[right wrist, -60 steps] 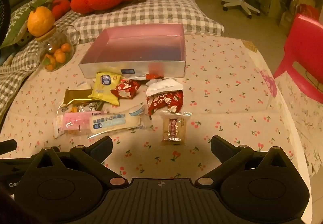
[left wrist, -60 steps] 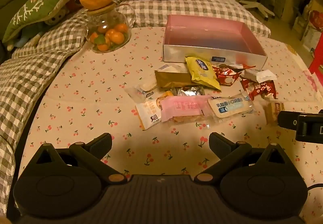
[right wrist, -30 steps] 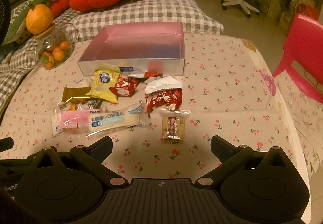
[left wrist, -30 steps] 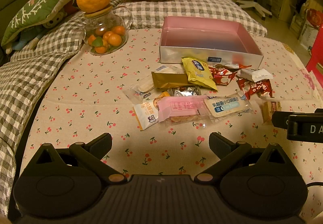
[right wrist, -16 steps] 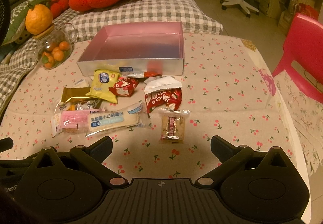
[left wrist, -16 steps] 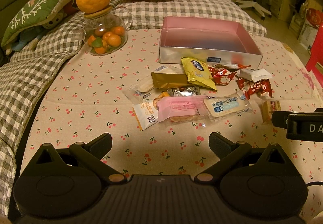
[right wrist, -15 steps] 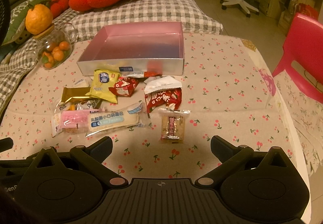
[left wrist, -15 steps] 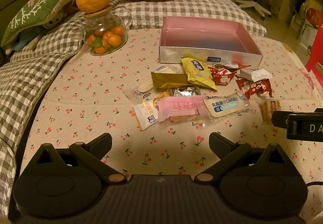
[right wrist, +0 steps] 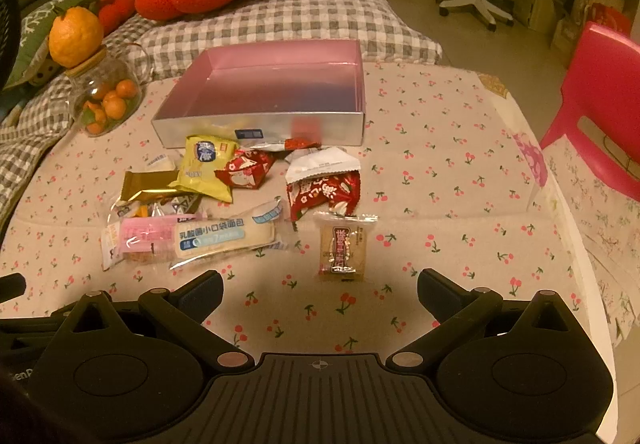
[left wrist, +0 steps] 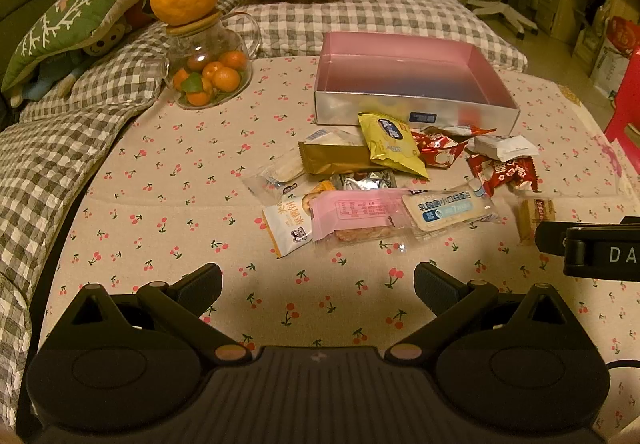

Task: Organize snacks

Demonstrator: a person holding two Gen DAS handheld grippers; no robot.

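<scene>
An empty pink box with silver walls (left wrist: 416, 112) (right wrist: 264, 126) stands on the cherry-print cloth. In front of it lies a heap of several wrapped snacks: a yellow bag (left wrist: 390, 142) (right wrist: 206, 168), a gold bar (left wrist: 334, 160), a pink-labelled pack (left wrist: 356, 214) (right wrist: 146, 234), a white bread pack (left wrist: 448, 208) (right wrist: 226, 234), red packs (left wrist: 502, 172) (right wrist: 324, 194) and a small brown cake (right wrist: 343, 248) (left wrist: 534, 216). My left gripper (left wrist: 318, 282) is open, low before the heap. Just short of the brown cake, my right gripper (right wrist: 320, 288) is open too. Neither holds anything.
A glass jar of small oranges (left wrist: 208, 78) (right wrist: 106, 102) topped by a big orange stands at the back left. Checked bedding (left wrist: 52, 140) and cushions border the left and back. A pink chair (right wrist: 600, 100) stands right of the table edge.
Both grippers have drawn back slightly from the snacks over the last two seconds; since half a second ago almost nothing moves. No snack has shifted.
</scene>
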